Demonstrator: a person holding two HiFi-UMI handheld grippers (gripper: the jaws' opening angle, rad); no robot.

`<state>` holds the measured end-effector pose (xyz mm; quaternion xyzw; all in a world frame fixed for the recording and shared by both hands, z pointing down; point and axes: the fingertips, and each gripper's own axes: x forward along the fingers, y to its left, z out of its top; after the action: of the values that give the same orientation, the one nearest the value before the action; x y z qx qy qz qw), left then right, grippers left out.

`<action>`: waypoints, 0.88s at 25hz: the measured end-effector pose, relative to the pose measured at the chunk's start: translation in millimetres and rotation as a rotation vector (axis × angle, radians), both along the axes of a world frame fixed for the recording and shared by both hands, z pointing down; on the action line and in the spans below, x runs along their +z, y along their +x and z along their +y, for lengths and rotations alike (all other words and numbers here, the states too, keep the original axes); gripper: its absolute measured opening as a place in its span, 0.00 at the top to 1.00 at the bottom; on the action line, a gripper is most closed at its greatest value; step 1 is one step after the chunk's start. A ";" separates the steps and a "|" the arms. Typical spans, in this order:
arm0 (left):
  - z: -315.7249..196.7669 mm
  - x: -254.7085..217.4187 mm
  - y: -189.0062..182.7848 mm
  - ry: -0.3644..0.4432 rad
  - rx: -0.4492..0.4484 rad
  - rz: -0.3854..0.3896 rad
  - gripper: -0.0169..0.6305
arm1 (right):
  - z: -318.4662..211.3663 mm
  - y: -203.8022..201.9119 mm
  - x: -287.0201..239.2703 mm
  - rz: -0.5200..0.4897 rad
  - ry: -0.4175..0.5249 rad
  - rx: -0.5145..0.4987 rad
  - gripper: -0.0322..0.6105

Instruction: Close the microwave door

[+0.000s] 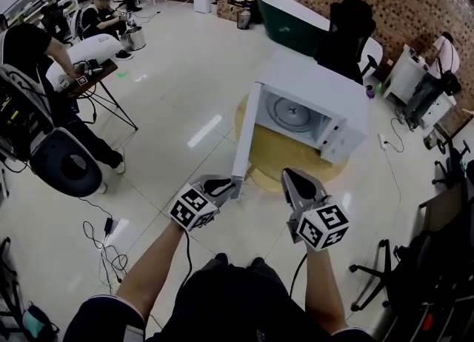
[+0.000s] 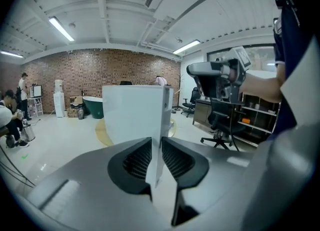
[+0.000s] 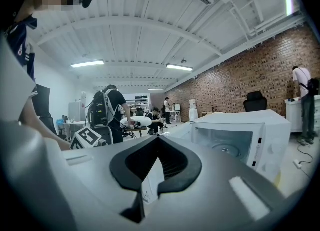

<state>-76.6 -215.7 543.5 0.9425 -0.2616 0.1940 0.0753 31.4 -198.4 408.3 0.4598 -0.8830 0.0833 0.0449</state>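
Note:
A white microwave (image 1: 315, 85) stands on a round yellow table (image 1: 285, 161). Its door (image 1: 246, 129) hangs wide open toward me, showing the cavity and glass turntable (image 1: 292, 113). My left gripper (image 1: 226, 183) is at the door's free edge. In the left gripper view the door (image 2: 135, 110) runs edge-on between the two pads, which close on it from both sides around the left gripper (image 2: 156, 145). My right gripper (image 1: 295, 176) hovers just right of the door, in front of the cavity, shut with nothing in it. The right gripper (image 3: 158, 139) looks at the microwave (image 3: 240, 135).
A dark green bathtub (image 1: 285, 18) and a black office chair (image 1: 344, 33) stand behind the microwave. People sit and stand at a bench at the left (image 1: 29, 52). Cables (image 1: 104, 244) lie on the floor at lower left, and another chair (image 1: 392, 274) is at lower right.

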 end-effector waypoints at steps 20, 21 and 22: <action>4.4 -2.1 140.5 0.001 0.109 0.005 0.85 | 5.9 108.6 4.7 -0.003 -0.016 0.103 0.95; 2.7 -2.2 146.7 0.000 0.110 0.006 0.86 | 5.8 114.7 4.5 -0.001 -0.016 0.109 0.95; 0.8 -2.4 152.8 0.001 0.110 0.006 0.86 | 5.7 120.9 4.3 -0.001 -0.016 0.115 0.95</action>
<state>76.2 -214.9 541.1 0.9561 -0.2091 0.1948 0.0651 152.3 -192.7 412.6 0.5091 -0.8545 0.0931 0.0436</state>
